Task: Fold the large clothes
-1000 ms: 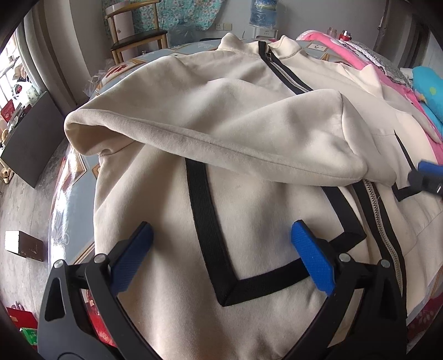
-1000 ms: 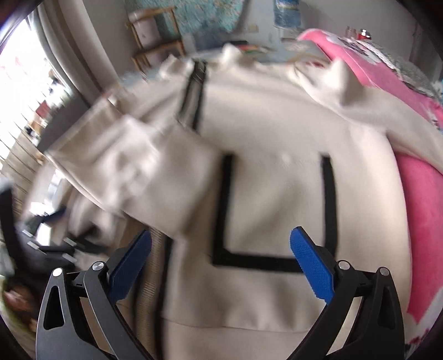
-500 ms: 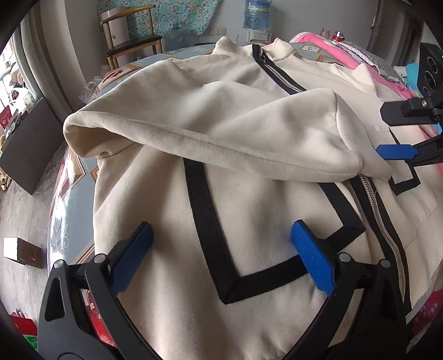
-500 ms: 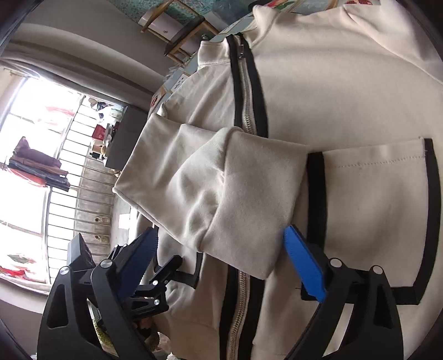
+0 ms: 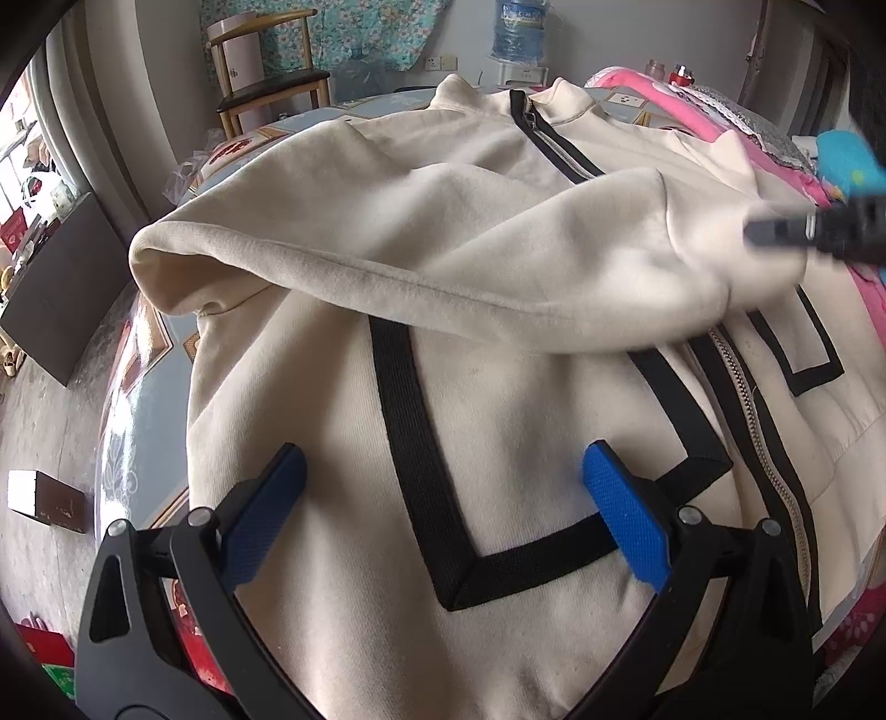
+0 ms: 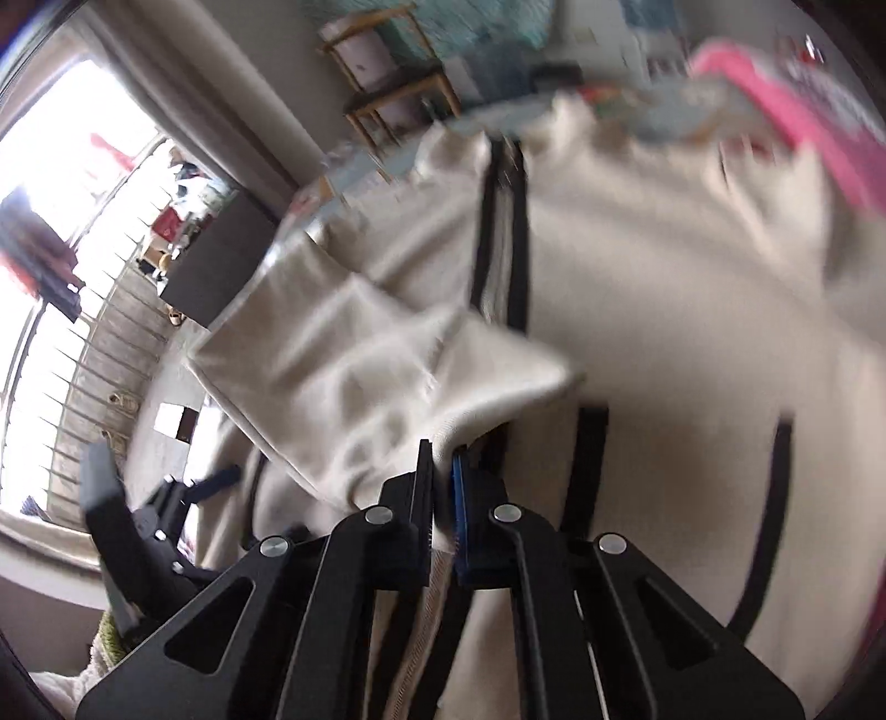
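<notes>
A large cream zip-up jacket (image 5: 498,421) with black trim lies spread on the table, collar at the far side. Its left sleeve (image 5: 443,260) is folded across the chest. My left gripper (image 5: 443,498) is open and empty, hovering over the lower front panel. My right gripper (image 6: 442,471) is shut on the cuff end of that sleeve (image 6: 387,376); it shows blurred at the right edge of the left wrist view (image 5: 819,227). The right wrist view is motion-blurred.
A pink blanket (image 5: 775,149) lies along the right of the jacket. A wooden chair (image 5: 266,83) and a water bottle (image 5: 520,27) stand beyond the table. A dark cabinet (image 5: 55,288) and a small box (image 5: 44,498) are on the floor at left.
My right gripper was open over the sleeve; it has since closed on the cuff end and is moving fast. The left gripper has barely moved.
</notes>
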Demonstrator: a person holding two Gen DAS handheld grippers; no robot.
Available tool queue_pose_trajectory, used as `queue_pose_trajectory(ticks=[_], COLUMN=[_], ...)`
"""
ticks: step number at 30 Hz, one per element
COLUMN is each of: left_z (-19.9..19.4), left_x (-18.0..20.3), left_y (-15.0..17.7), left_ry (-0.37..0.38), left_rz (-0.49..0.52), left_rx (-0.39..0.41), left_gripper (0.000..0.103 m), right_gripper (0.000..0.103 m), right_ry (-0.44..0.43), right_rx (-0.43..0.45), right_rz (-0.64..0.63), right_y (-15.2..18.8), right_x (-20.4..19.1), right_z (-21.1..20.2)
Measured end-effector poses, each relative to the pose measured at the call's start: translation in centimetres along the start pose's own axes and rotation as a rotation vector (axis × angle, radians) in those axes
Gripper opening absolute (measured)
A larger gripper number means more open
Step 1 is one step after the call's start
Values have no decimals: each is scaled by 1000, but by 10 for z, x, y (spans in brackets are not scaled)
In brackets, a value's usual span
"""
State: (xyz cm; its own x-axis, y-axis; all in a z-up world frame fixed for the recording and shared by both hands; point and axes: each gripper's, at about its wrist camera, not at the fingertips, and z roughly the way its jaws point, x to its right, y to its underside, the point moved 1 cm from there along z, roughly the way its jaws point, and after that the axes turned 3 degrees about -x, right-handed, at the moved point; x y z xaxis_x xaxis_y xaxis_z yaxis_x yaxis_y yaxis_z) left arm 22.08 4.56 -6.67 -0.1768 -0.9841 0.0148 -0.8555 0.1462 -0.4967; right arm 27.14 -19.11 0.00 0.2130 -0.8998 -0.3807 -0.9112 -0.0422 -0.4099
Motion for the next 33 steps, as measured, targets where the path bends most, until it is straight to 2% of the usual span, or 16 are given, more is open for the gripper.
queue_pose_trajectory(ticks=[2,5,8,10,12,13,16,20,22,25,27,29,30,32,33], left_z=[0,0,-11,-24,-33,-35,-26,-13,-14,-14,-16,-21,-25,-32,-34], left_x=[0,-1,-8,-19,-30,-38,-55,-81,-94,-104,-111,-116,-119,-120,-120], left_y=[-1,-3,-3,-4,-6,-9,-20,-33,-33,-30,-23,-18,-16,-14,-14], left_ry=[-4,-28,-74,-107,-157,-211,-308,-320,-319,-278,-220,-159,-137,-109,-95], left_rz=[-10,-42,-83,-118,-140,-147,-149,-187,-220,-269,-302,-333,-343,-342,-336], left_rx=[-4,-27,-12,25,52,61,29,11,17,25,31,60,78,110,119], left_gripper=[97,97,97,97,97,97,97,97,97,97,96,96,96,96,96], right_gripper=[6,6,6,5,5,5,5,5,5,5,6,9,11,32,51], right_ry=[1,49,88,110,128,142,168,103,99,97,186,346,381,382,390], right_rx=[73,226,314,293,200,155,127,225,242,151,40,10,28,68,95], right_rz=[-43,-68,-33,-1,54,87,113,95,102,140,133,99,85,69,52], right_y=[-27,-64,-76,-71,-61,-57,-55,-73,-72,-66,-56,-48,-47,-53,-57], right_x=[-9,-7,17,41,74,89,104,91,95,116,129,134,131,121,113], right_z=[-24,-73,-104,-102,-76,-61,-41,-72,-79,-56,-28,-18,-22,-33,-40])
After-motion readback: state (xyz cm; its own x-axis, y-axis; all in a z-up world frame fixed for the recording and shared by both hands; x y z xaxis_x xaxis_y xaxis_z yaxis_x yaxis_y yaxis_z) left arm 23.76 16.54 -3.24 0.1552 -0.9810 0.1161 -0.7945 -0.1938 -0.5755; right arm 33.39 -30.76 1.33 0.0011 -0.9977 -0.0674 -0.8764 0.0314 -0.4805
